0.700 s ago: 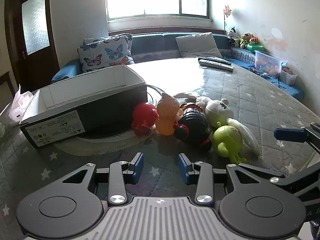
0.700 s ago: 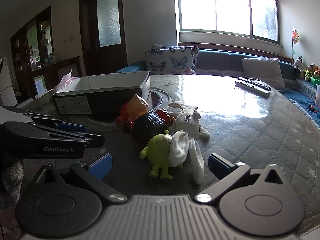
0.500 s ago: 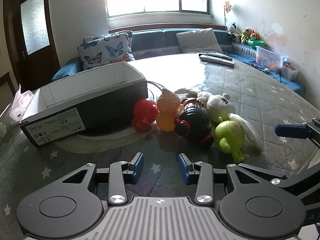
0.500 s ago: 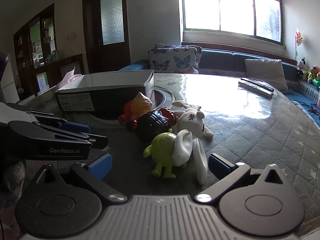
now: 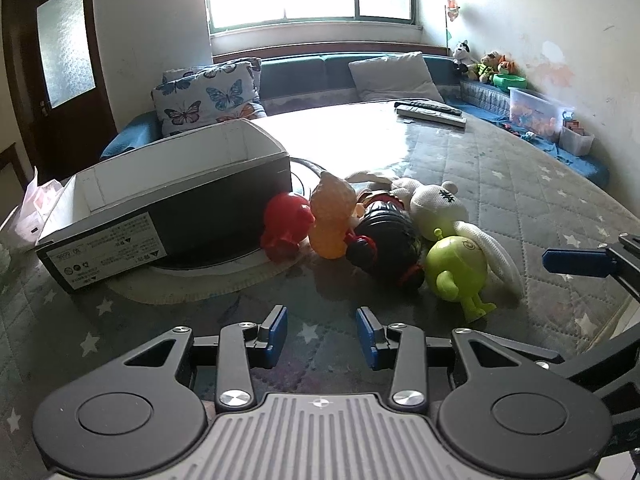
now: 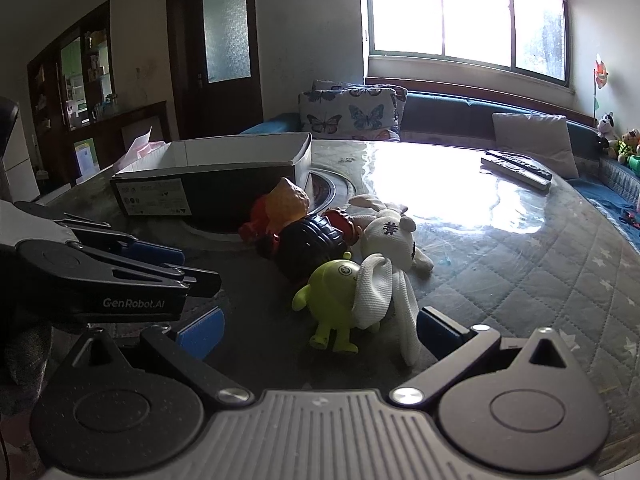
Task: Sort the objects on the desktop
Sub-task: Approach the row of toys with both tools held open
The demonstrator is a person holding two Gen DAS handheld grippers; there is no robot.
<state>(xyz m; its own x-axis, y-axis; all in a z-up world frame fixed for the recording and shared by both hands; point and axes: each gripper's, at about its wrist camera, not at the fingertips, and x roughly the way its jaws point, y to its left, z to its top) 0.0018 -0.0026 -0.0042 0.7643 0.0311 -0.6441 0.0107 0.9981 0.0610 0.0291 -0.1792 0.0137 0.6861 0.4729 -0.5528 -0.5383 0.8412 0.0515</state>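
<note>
Both grippers come nearer to the toys, left gripper (image 5: pixel 322 334) part open, right gripper (image 6: pixel 318 330) wide open (both empty); we risk dragging the rabbit's ear (image 6: pixel 394 300) with the green toy (image 6: pixel 334 294).

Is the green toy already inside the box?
No, the green toy lies on the table beside the white bunny, well outside the open box.
</note>
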